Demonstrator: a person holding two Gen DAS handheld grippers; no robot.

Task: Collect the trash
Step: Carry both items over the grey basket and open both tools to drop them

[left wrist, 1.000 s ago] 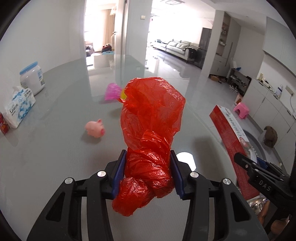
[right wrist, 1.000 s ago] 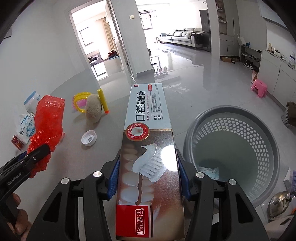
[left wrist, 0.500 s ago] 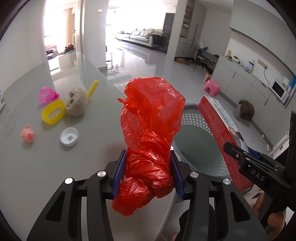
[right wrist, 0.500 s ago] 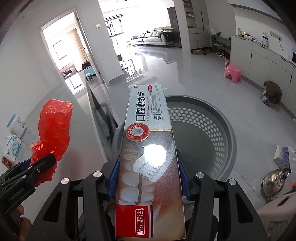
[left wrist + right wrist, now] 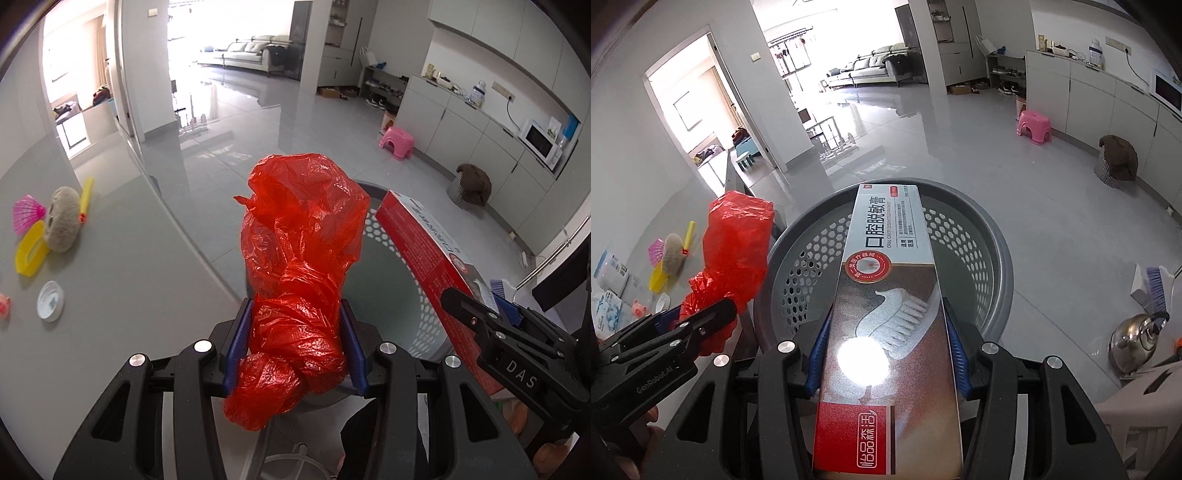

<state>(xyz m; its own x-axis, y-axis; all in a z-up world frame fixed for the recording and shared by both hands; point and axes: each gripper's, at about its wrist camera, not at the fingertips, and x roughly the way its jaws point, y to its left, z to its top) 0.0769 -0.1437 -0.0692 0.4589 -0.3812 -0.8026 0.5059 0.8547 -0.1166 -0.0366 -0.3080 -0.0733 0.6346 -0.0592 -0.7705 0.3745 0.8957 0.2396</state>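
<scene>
Over the grey perforated basket in the left wrist view, I see my left gripper about half spread, blue pads clamped on a knotted red plastic bag; the table lies left. From the right wrist, my right gripper pinches a toothpaste box by its long sides, box end above the basket's far rim.

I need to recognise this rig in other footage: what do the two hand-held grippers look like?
Both are matte black plastic linkages with silver screw heads and ribbed blue finger pads. The left hand-held gripper has white "GenRobot.AI" lettering on its side; the right hand-held gripper reads "DAS". No cables or sleeves show.
</scene>
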